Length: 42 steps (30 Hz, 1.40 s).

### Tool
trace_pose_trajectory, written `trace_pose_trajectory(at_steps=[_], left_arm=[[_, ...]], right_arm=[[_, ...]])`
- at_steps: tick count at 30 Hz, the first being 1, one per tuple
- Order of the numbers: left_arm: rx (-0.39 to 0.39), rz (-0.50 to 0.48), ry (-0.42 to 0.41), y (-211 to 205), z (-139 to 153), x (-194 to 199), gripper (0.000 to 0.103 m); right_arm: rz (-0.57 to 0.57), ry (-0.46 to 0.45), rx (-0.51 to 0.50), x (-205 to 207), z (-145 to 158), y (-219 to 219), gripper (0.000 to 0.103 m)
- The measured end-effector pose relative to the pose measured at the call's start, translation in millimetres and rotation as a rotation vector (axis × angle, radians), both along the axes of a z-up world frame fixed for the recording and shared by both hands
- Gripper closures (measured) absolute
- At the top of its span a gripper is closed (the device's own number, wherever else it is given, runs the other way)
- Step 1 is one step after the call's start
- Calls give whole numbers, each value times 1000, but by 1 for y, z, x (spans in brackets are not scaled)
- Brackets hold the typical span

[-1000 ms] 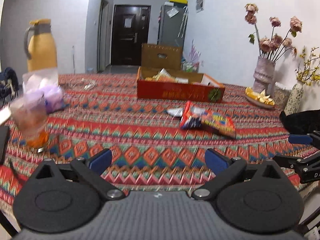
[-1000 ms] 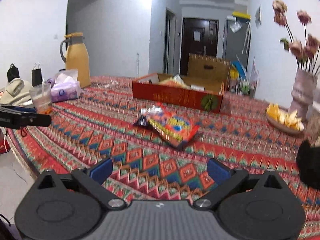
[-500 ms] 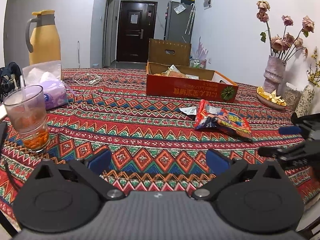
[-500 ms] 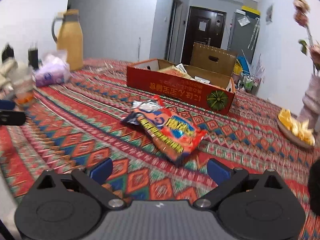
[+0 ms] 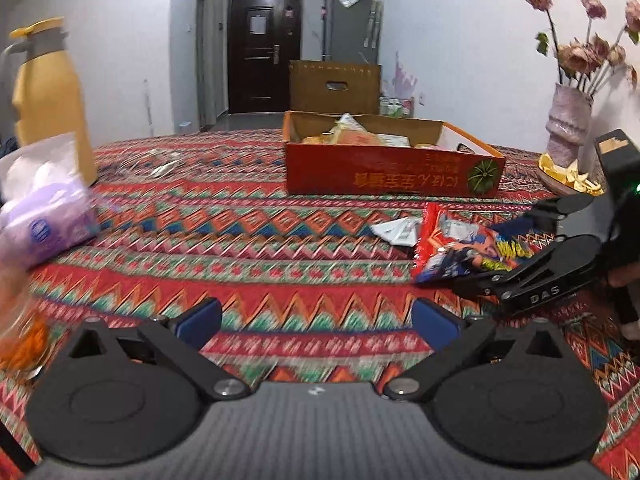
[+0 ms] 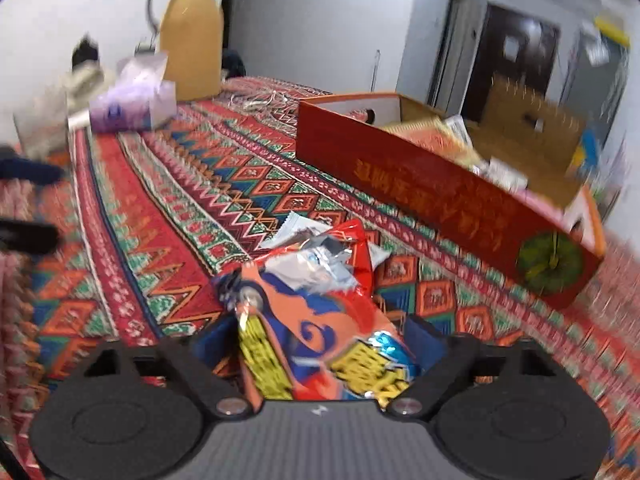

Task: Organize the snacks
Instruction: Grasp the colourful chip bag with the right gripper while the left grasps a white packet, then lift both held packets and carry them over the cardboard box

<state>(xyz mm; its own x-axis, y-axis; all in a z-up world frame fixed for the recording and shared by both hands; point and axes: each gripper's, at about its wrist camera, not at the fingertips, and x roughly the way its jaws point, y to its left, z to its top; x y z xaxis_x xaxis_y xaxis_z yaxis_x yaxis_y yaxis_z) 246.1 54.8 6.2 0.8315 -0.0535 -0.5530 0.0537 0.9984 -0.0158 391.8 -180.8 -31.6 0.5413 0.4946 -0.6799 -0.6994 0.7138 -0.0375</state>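
- One red snack packet (image 6: 320, 320) lay near the tablecloth's (image 5: 280, 248) right edge, just before the red cardboard box (image 5: 392, 176); right gripper (image 6: 320, 344) had just been closing around it, presumably for boxing
- Left gripper (image 5: 316, 320) hovered wide, empty, apparently waiting

Right hand-held gripper (image 6: 320, 344) angled downward, jaws just closing, left hand-held gripper (image 5: 316, 320) — jaws wide apart
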Motion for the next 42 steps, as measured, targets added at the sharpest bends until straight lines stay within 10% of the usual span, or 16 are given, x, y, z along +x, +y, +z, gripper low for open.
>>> trace_pose_trajectory(at_steps=[11, 14, 20, 23, 29, 34, 42], left_arm=[[223, -287, 7, -78, -16, 119, 2], [262, -314, 84, -91, -28, 151, 28], [165, -343, 116, -89, -35, 174, 27], [64, -352, 155, -85, -33, 181, 57], [83, -272, 145, -91, -15, 154, 74], [-37, -205, 114, -74, 4, 102, 75], [-224, -136, 80, -39, 23, 9, 75]], right_arm=[[-378, -16, 212, 16, 8, -111, 49], [-428, -24, 234, 15, 5, -125, 49], [-482, -42, 162, 15, -1, -127, 31], [-496, -14, 146, 21, -5, -126, 23], [-539, -4, 80, 27, -16, -124, 9], [-501, 0, 167, 22, -10, -129, 44], [-498, -9, 291, -22, 15, -117, 49]])
